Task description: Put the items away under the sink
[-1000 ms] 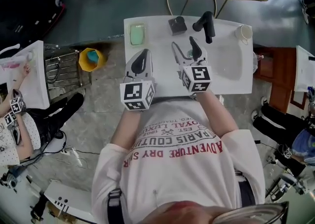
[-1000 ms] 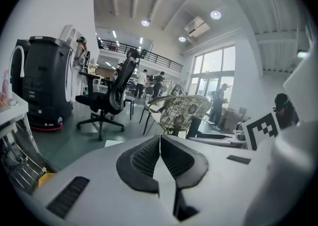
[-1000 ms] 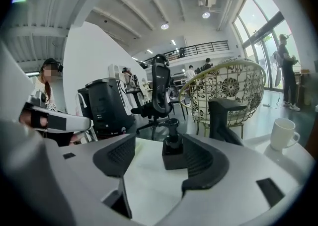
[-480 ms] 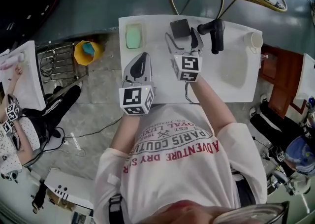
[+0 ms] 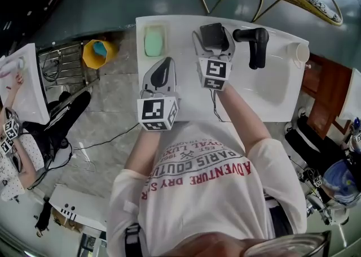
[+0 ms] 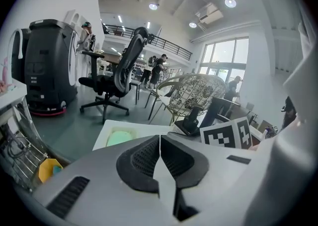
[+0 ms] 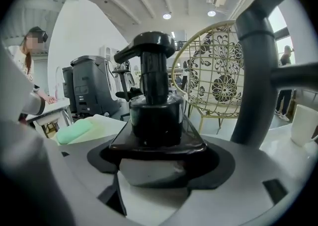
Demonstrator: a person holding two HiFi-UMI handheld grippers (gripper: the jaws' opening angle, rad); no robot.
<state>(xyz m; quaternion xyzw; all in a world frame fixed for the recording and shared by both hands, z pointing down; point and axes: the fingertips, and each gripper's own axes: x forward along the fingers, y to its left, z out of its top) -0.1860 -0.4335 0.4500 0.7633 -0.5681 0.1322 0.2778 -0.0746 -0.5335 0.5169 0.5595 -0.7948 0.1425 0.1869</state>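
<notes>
Now your right gripper (image 5: 213,40), jaws just opened wide, has the pump bottle (image 7: 151,106) between them. Your left gripper (image 5: 162,68) is closed, empty.

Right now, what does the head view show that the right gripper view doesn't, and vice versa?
Head view only: the person's printed T-shirt and a yellow bin on the floor. Right gripper view only: the ceiling lights. Both: the black pump dispenser between the jaws of the right gripper, which have just been opening and stand clear of it, plus the green soap, black faucet and white cup.
</notes>
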